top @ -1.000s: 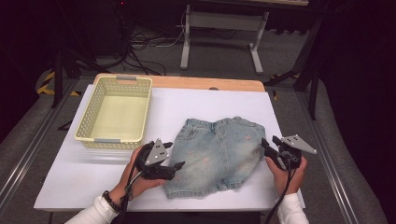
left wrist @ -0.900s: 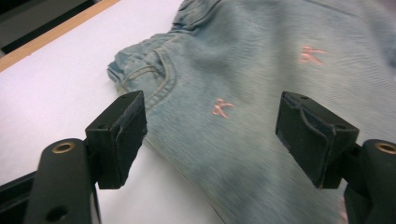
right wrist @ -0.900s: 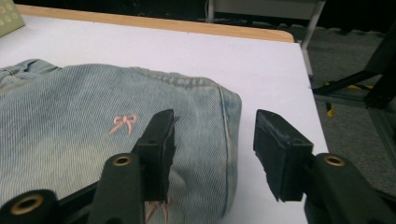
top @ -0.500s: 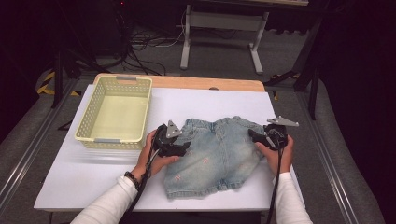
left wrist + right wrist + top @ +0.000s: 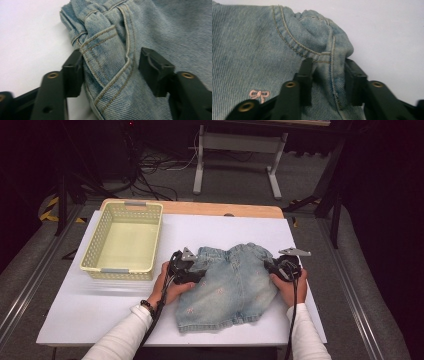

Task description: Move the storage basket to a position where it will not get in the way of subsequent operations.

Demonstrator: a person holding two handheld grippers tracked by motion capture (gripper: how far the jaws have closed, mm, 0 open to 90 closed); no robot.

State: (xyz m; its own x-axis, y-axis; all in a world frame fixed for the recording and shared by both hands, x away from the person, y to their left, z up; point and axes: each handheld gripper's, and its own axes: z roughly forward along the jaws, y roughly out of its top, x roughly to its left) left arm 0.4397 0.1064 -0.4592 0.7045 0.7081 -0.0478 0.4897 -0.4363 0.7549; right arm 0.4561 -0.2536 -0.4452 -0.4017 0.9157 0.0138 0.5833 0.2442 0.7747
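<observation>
Shorts: the denim shorts (image 5: 227,287) lie flat on the white tabletop (image 5: 90,310), right of centre and toward your near edge, waistband facing the far edge.
Left gripper: your left gripper (image 5: 111,71) sits at the shorts' left waist corner; its jaws are apart, straddling the pocket seam, the cloth touching one jaw and not yet pinched.
Right gripper: your right gripper (image 5: 328,80) is at the right waist corner; its jaws are nearly together on a raised fold of side seam and look clamped on it.
Step in hand: you seem to be taking hold of both waist corners, likely to lift or fold the shorts.
Next move: close the left jaws on the seam before raising either hand, or the shorts will hang lopsided.
Basket: the yellow basket (image 5: 89,262) stands near the tabletop's far left corner, well apart from the shorts, with nothing in it.
</observation>
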